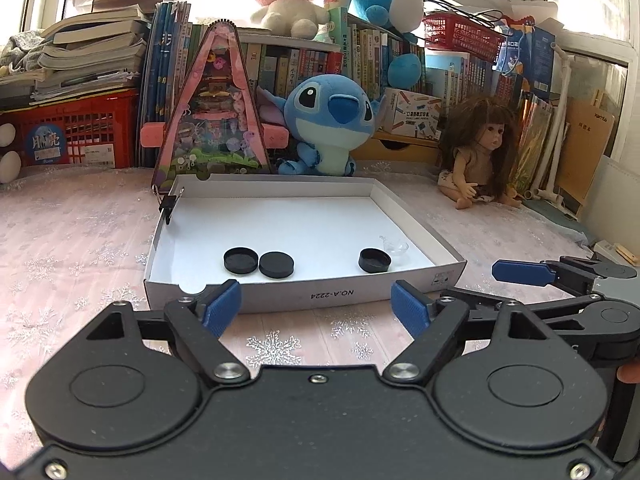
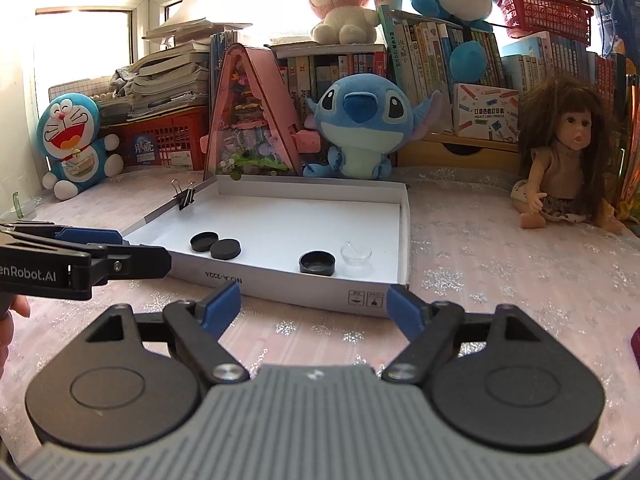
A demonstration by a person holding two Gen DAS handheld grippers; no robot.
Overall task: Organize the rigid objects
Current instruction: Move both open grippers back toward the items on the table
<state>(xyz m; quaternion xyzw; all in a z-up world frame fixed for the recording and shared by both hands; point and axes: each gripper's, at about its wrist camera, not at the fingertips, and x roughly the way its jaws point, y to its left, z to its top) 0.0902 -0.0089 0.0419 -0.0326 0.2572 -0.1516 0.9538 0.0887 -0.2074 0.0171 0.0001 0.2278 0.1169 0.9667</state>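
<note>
A shallow white cardboard box (image 1: 304, 298) (image 2: 280, 280) lies on the table ahead of both grippers. In it are three black round caps: two touching at the left (image 1: 241, 261) (image 1: 276, 265) (image 2: 204, 241) (image 2: 226, 249) and one to the right (image 1: 374, 260) (image 2: 317, 263), beside a small clear glass dish (image 1: 395, 247) (image 2: 356, 255). A black binder clip (image 1: 171, 202) (image 2: 184, 197) grips the box's left wall. My left gripper (image 1: 316, 308) is open and empty, just short of the box's near wall. My right gripper (image 2: 314, 306) is also open and empty, near the box's front right corner.
Behind the box stand a pink triangular toy house (image 1: 214, 120), a blue plush (image 1: 332, 124) and a long-haired doll (image 1: 478, 152) at the right. Books and red baskets fill the back. A blue-and-white cat plush (image 2: 74, 140) sits at the far left.
</note>
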